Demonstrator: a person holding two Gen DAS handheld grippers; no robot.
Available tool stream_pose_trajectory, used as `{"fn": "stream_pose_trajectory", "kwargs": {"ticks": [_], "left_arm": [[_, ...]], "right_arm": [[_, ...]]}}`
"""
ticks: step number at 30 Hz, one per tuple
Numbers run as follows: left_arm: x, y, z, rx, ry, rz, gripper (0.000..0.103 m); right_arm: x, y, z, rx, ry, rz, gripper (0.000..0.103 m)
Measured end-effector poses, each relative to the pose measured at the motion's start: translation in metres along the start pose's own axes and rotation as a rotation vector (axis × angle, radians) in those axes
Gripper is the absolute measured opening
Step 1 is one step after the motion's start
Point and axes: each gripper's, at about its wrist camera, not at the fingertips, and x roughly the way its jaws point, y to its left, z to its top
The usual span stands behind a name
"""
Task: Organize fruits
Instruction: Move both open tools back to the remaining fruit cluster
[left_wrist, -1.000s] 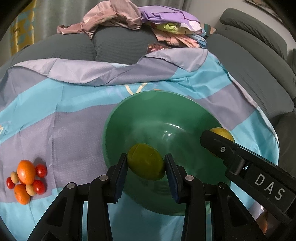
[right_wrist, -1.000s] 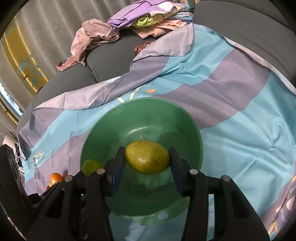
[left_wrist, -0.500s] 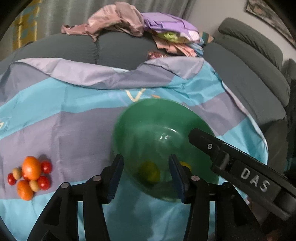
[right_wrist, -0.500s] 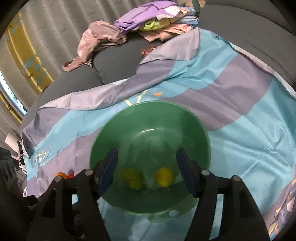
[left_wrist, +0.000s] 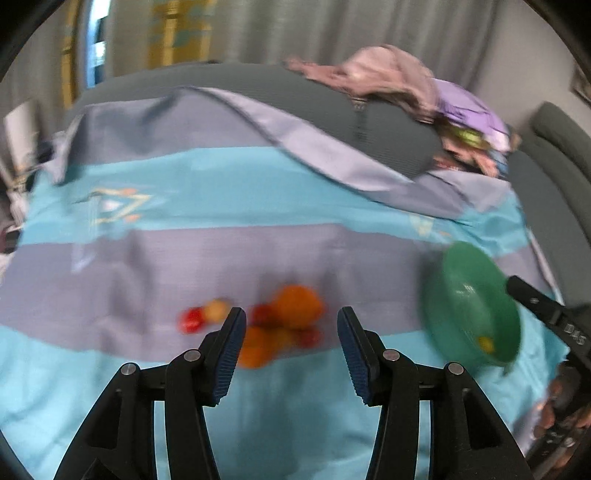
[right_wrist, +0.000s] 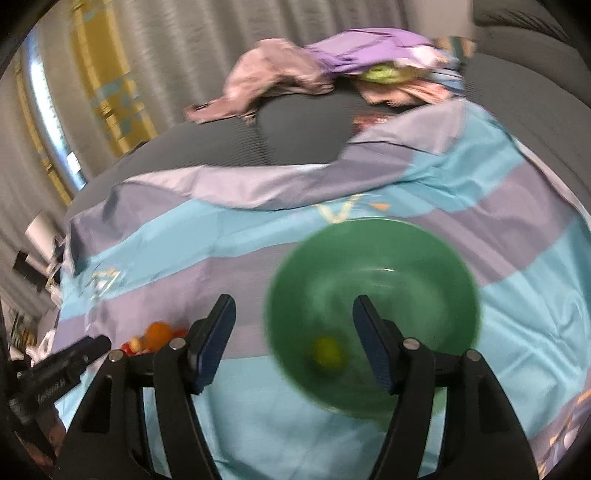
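Note:
A green bowl (right_wrist: 373, 302) sits on the striped blue and grey cloth, with a yellow-green fruit (right_wrist: 327, 352) inside it. My right gripper (right_wrist: 293, 341) hovers open over the bowl's left half, nothing between its fingers. In the left wrist view the bowl (left_wrist: 469, 306) is at the right, a yellow fruit (left_wrist: 485, 342) in it. My left gripper (left_wrist: 291, 350) is open above a blurred cluster of fruit: a large orange (left_wrist: 297, 306), a second orange (left_wrist: 255, 349), red cherry tomatoes (left_wrist: 191, 320) and a small tan fruit (left_wrist: 216, 309). Nothing is held.
A pile of pink and purple clothes (left_wrist: 399, 83) lies on the grey sofa back (left_wrist: 258, 85) behind the cloth. Curtains hang beyond. The other gripper's black body (left_wrist: 543, 314) reaches in from the right, past the bowl.
Both grippers opened and dropped their green and yellow fruits into the bowl. The left gripper then swung left to the fruit cluster; the right one drew back and shifted left a little.

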Motion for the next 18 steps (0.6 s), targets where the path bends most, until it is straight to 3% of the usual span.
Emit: {"fn": "stream_pose_trajectory", "kwargs": {"ticks": [4, 7, 12, 18], "left_arm": [[-0.004, 0.031, -0.006, -0.042, 0.005, 0.015, 0.051], [0.006, 0.046, -0.013, -0.095, 0.010, -0.022, 0.051], [0.036, 0.053, -0.020, -0.137, 0.061, -0.110, 0.051], [0.065, 0.052, -0.032, -0.152, 0.126, -0.135, 0.051]], "right_arm": [[0.012, 0.043, 0.001, -0.085, 0.045, 0.080, 0.066], [0.026, 0.083, 0.004, -0.152, 0.105, 0.155, 0.066], [0.062, 0.138, 0.002, -0.310, 0.187, 0.164, 0.065], [0.115, 0.152, -0.013, -0.322, 0.287, 0.155, 0.064]]}}
